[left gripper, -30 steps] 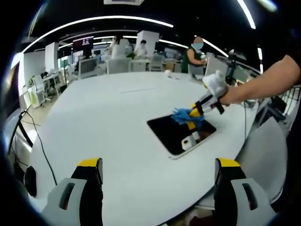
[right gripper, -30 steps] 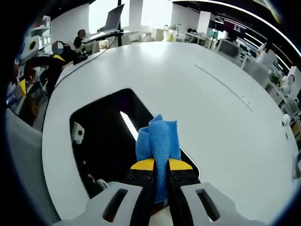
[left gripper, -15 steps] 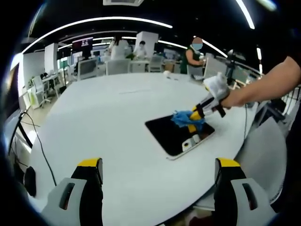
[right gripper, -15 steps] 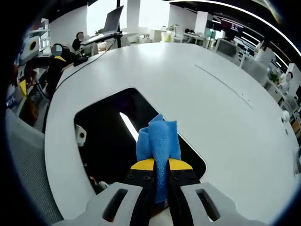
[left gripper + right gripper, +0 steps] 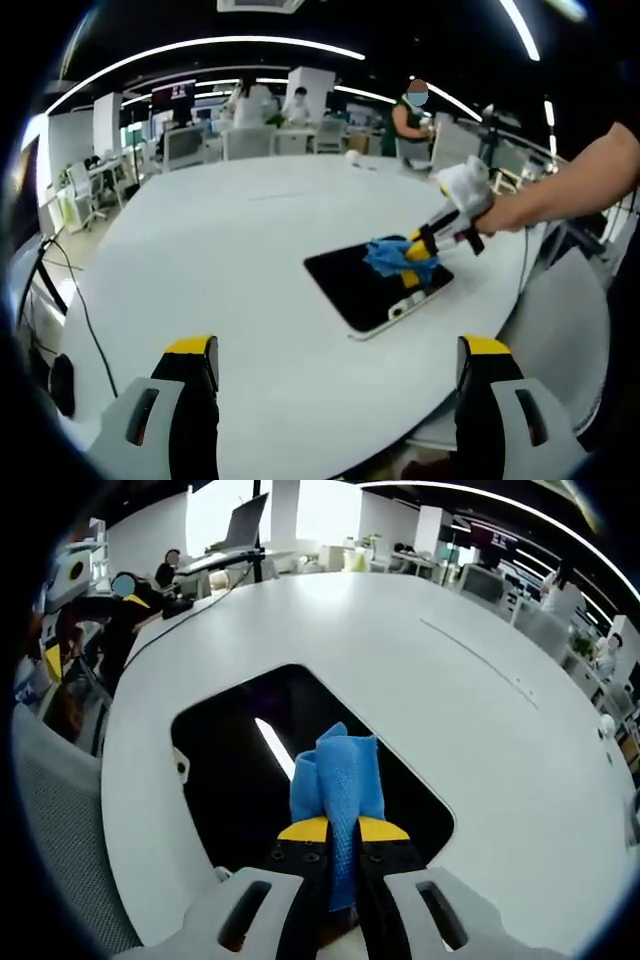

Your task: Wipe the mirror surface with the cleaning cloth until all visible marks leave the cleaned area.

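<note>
White table point(image 5: 230, 260), cloth point(image 5: 338, 775) mid-mirror point(image 5: 230, 770)

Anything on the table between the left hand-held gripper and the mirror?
No. In the left gripper view, only bare white table lies between the open left hand-held gripper and the mirror.
</note>
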### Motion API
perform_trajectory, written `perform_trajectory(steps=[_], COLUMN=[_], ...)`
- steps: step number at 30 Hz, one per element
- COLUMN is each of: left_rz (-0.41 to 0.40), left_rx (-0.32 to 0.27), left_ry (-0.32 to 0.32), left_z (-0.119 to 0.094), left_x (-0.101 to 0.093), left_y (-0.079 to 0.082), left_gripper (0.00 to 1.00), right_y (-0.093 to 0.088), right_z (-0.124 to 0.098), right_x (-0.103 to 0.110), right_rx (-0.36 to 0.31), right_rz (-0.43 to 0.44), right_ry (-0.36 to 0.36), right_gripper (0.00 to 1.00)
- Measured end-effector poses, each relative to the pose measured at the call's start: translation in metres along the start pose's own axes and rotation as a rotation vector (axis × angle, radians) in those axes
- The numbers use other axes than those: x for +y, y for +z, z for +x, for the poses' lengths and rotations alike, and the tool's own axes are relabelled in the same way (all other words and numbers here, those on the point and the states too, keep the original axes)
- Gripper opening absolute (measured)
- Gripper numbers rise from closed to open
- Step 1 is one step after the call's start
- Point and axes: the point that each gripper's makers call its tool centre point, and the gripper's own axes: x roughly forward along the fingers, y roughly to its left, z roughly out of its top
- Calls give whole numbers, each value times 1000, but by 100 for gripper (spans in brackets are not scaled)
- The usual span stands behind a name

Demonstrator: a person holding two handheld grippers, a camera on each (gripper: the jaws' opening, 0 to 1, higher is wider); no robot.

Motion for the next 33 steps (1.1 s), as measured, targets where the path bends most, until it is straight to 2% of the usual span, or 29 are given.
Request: perform_trajectory(steps=[17, 23, 26, 33], left_rz=[15, 13, -4, -15], left_rx=[2, -15, -31, -44], left_ry=[0, 23, 45, 68], left_z=[5, 8, 10, 10], left_x=[-10, -11, -8, -10], left_y=[3, 3, 4, 5], left_gripper=[100, 100, 100, 100], right_y=[-6, -9, -10, -15], right_z=[-6, -10, -12, -17], right_x=[17, 26, 29, 42], right_rx=[-4, -10, -18, -14], right_rz=[-17, -30, -7, -35], right_ry=[9, 20, 32, 47], right_gripper=[3, 3, 4, 4])
